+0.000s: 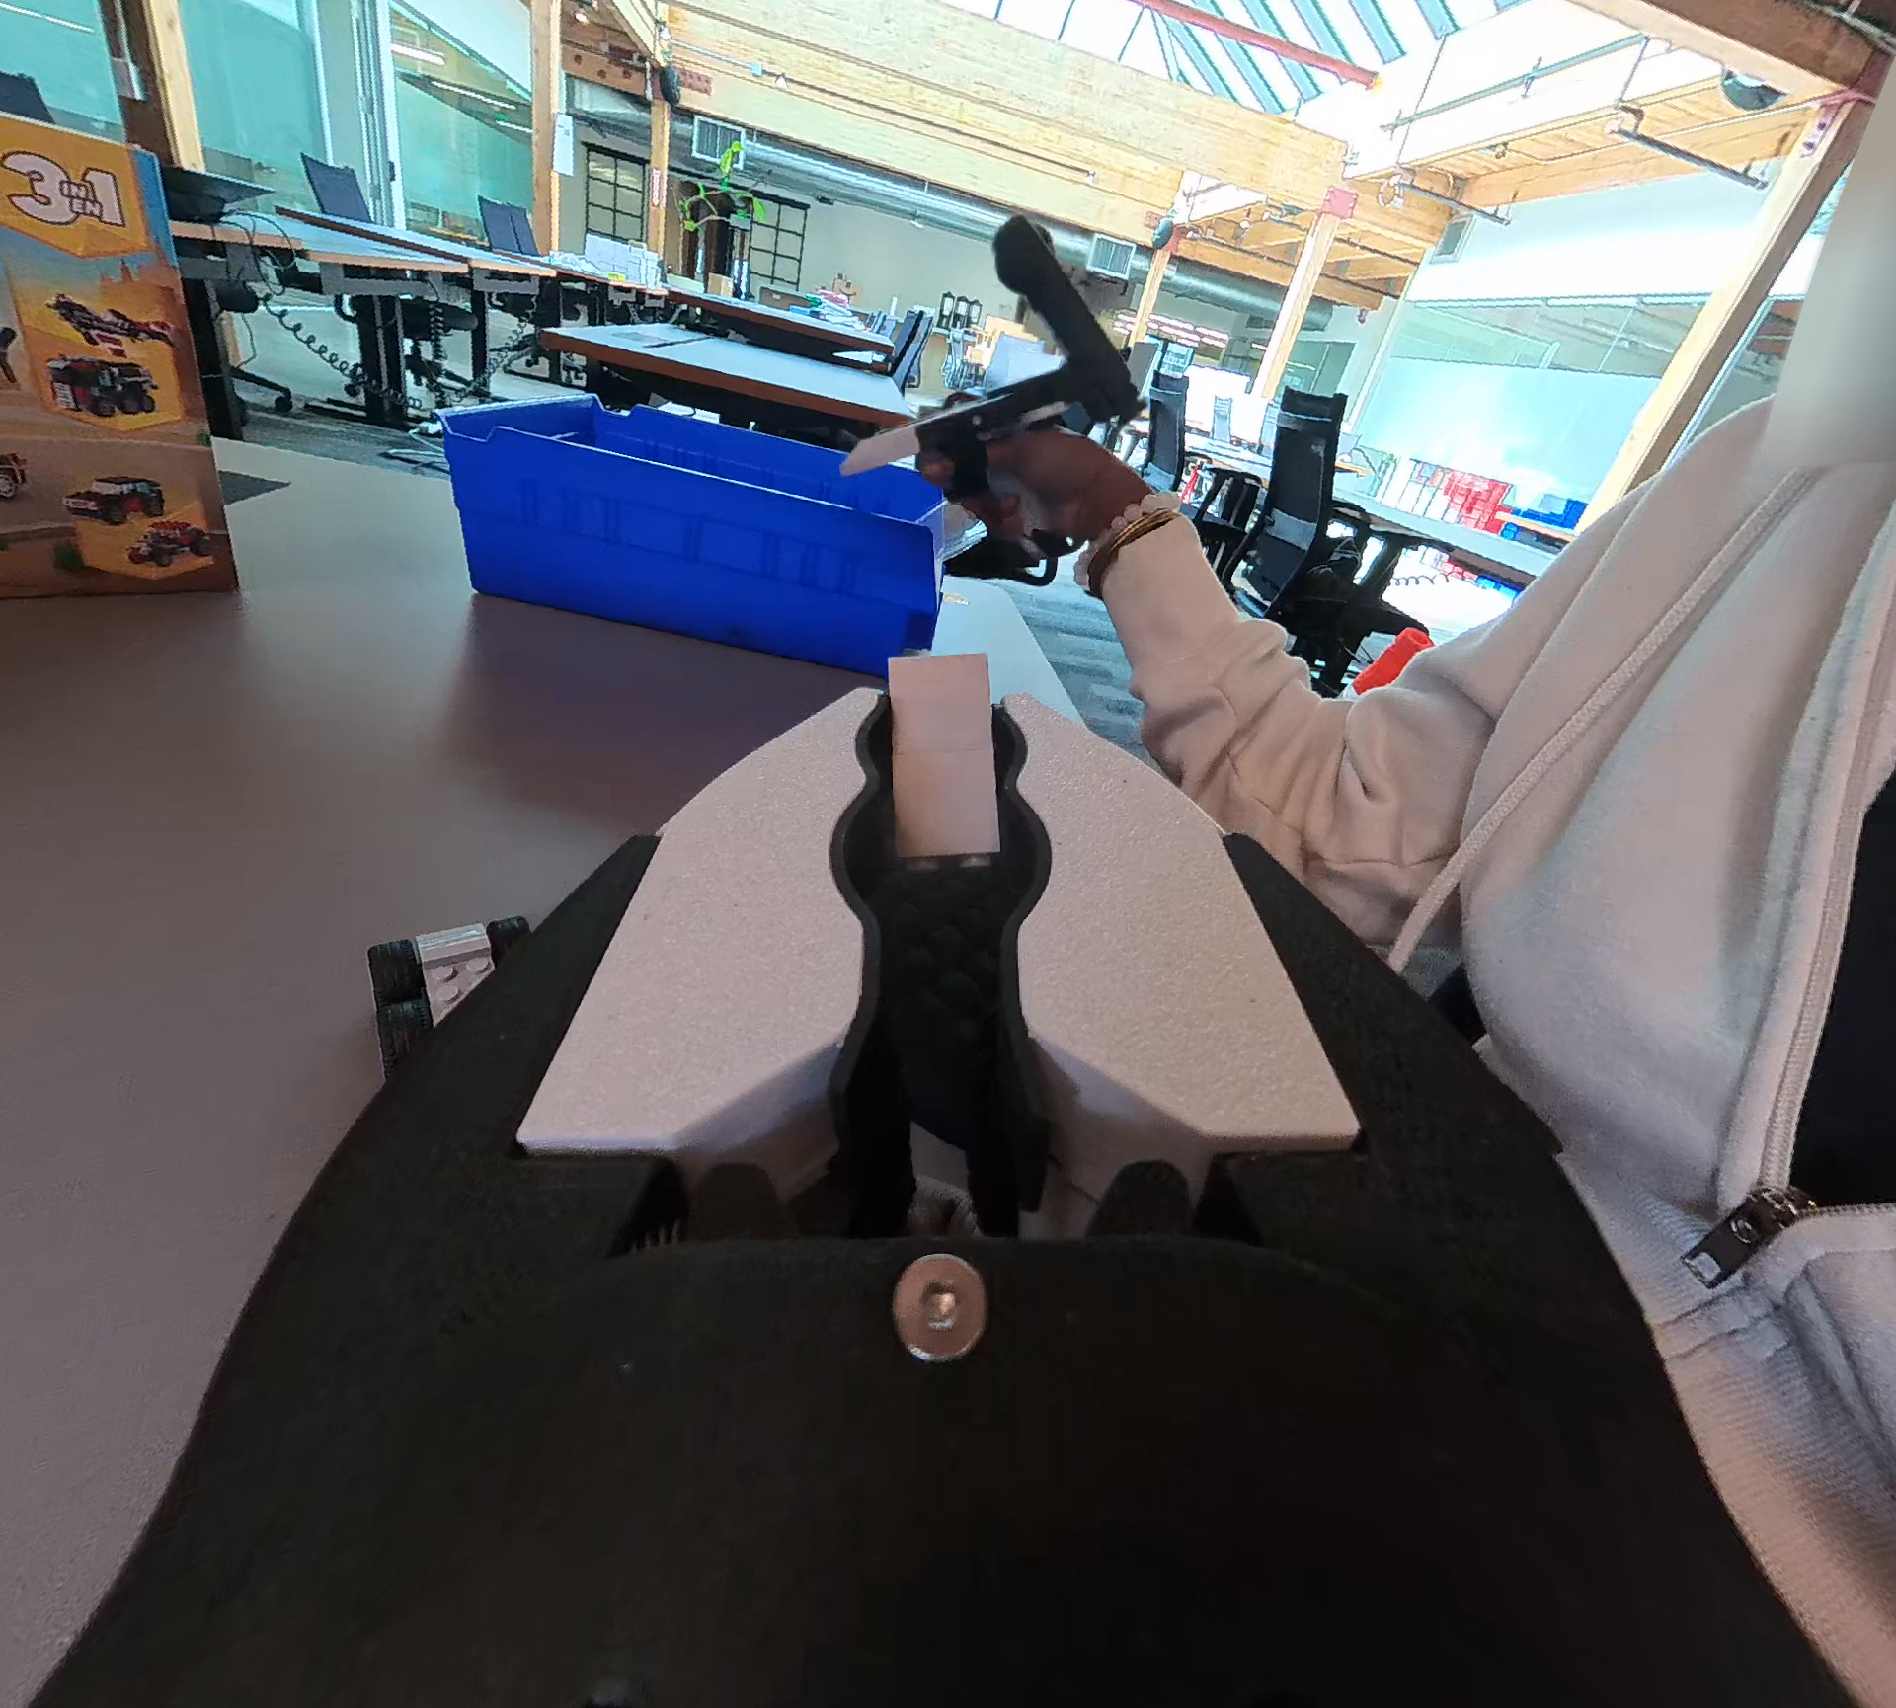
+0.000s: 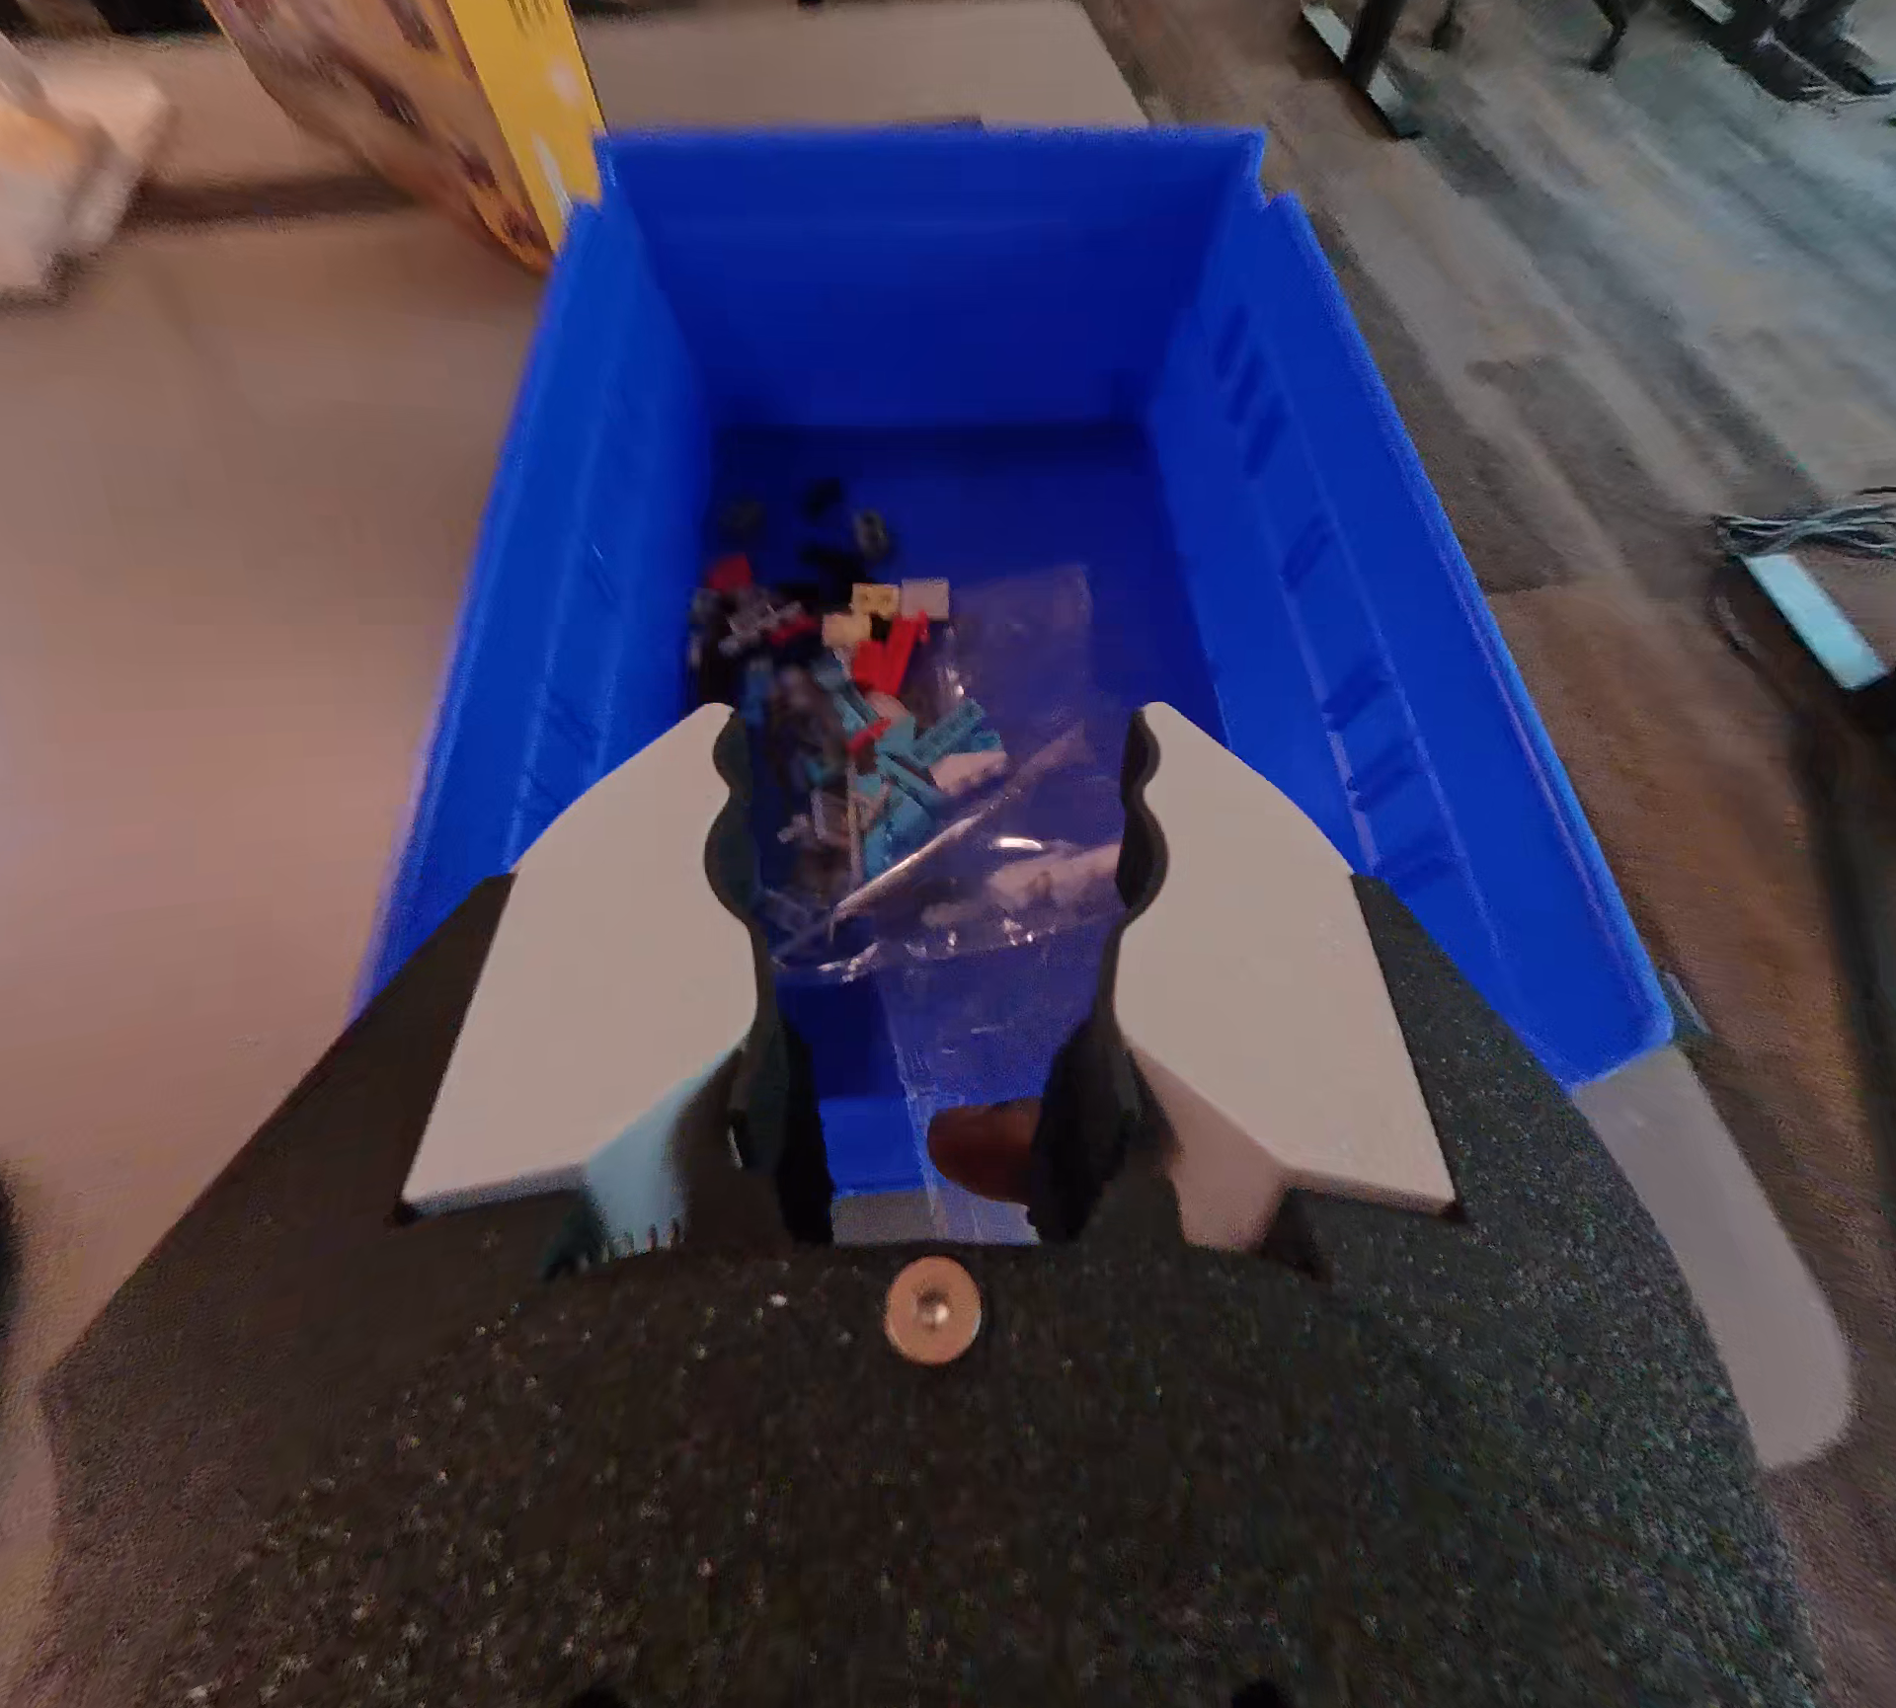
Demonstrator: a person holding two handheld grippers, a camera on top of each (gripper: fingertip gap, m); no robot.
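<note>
Your left gripper (image 1: 939, 715) is closed on a pale, flat-faced rectangular block (image 1: 942, 751); both pads press its sides and it stands upright, sticking out past the fingertips. It sits low over the grey table (image 1: 308, 787). A small grey-and-black brick assembly (image 1: 441, 972) lies on the table just beside the gripper's left edge.

Your right gripper (image 2: 929, 720) hangs above the blue bin (image 2: 1282, 551) with its jaws wide apart and nothing between them. Directly below, on the bin floor, lies a clear plastic bag (image 2: 985, 838) of mostly teal bricks, with loose red, black, yellow and white bricks (image 2: 821, 592) touching its far end.

The bin stands at the table's far right edge. A toy-set box (image 1: 92, 366) stands upright to its left, near but apart.
</note>
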